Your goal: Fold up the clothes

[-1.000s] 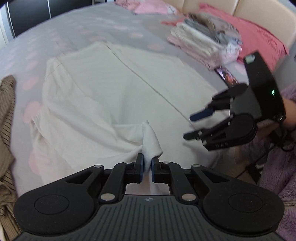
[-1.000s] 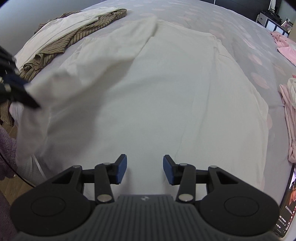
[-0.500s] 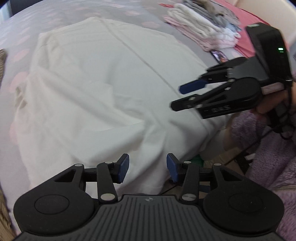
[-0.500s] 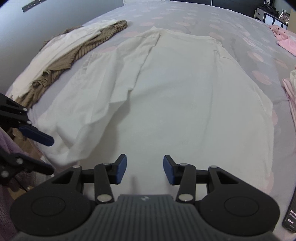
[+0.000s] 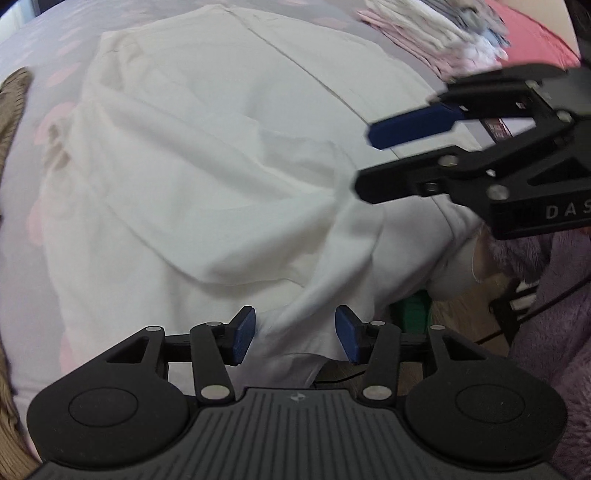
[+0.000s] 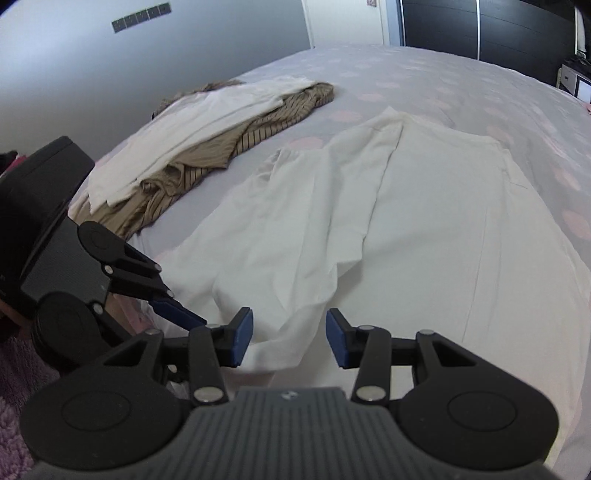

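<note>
The left gripper [image 5: 294, 334] stands wide open, its blue pads [image 5: 243, 334] parted on either side of a raised ridge of the white garment [image 5: 207, 155] at the near hem; it grips nothing, and contact with the cloth cannot be told. The right gripper [image 6: 289, 336] is likewise wide open and empty, poised over the same near edge of the garment [image 6: 424, 229]. In the left wrist view the right gripper [image 5: 373, 162] enters from 3 o'clock, one blue pad uppermost, its fingers directed towards 9 o'clock above the cloth. In the right wrist view the left gripper [image 6: 184, 314] enters from 9 o'clock, low beside the garment's near left corner.

The white garment lies spread on the grey bedspread with pink spots [image 6: 443, 74], one side panel folded inward along a long crease and rumpled near the hem. At 11 o'clock in the right wrist view, apart from it, a brown striped garment [image 6: 266, 122] lies heaped with another white piece [image 6: 207, 122] on top. At 1 o'clock in the left wrist view a stack of folded clothes [image 5: 436, 26] rests beside a pink pillow [image 5: 532, 40]. A purple fleecy sleeve [image 5: 554, 314] occupies 4 o'clock.
</note>
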Demonstrator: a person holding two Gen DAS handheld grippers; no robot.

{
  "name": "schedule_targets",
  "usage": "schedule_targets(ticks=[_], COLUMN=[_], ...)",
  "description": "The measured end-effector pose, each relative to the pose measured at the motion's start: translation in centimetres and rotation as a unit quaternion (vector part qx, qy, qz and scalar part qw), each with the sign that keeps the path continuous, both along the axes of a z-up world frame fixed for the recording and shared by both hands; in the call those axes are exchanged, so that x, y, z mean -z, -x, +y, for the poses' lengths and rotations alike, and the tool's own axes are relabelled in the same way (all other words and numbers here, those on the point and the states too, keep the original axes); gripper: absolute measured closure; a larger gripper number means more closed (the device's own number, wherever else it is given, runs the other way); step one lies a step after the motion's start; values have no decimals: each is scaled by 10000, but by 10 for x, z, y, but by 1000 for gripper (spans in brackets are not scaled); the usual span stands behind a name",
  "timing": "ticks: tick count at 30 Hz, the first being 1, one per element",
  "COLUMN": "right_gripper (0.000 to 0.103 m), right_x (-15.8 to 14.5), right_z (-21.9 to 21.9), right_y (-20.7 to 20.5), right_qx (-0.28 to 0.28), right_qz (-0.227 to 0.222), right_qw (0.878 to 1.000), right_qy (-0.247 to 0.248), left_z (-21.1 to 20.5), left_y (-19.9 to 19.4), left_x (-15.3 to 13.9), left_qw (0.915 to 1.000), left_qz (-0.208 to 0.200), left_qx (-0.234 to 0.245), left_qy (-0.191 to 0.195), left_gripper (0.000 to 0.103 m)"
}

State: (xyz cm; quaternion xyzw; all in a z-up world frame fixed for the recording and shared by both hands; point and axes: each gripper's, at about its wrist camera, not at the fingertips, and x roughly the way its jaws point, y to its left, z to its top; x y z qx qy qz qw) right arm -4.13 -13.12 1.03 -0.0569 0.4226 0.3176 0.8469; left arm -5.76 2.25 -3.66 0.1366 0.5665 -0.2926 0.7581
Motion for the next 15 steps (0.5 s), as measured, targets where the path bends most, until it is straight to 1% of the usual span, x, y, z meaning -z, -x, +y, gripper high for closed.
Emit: schedule_targets(ticks=[1,3,4,5,7,9,12,15], right_gripper=[56,58,58,58,58,58,58,57], right_x=[3,8,11,14,20,25,34,36], right_z=[-2,-5,-6,-8,-11,-14,-18,-28], right_y=[-1,-3,-4,-5,-7,-10,-13,-14], right_qx=[34,101,135,169,236,304,404,587], right_qz=[23,69,92,115,161,207,276,285], right_qw=[10000,9997,9994,9991,9983,9972,9950,9936], right_qy=[73,218,291,364,509,654,872,922], left_z=[-4,-8,-9,-10,-12,-18,-28,-42], left_y=[1,1,1,1,0,1,2,5], left_x=[3,9,10,11,11,8,3,0], left_qw=[9999,9997,9996,9995,9989,9974,9932,9888], left_qz=[6,60,108,167,281,388,525,583], left_qx=[91,205,241,269,321,391,506,670], left_qy=[-60,-99,-68,-13,184,474,909,1200], left_gripper=[58,62,76,86,89,92,92,92])
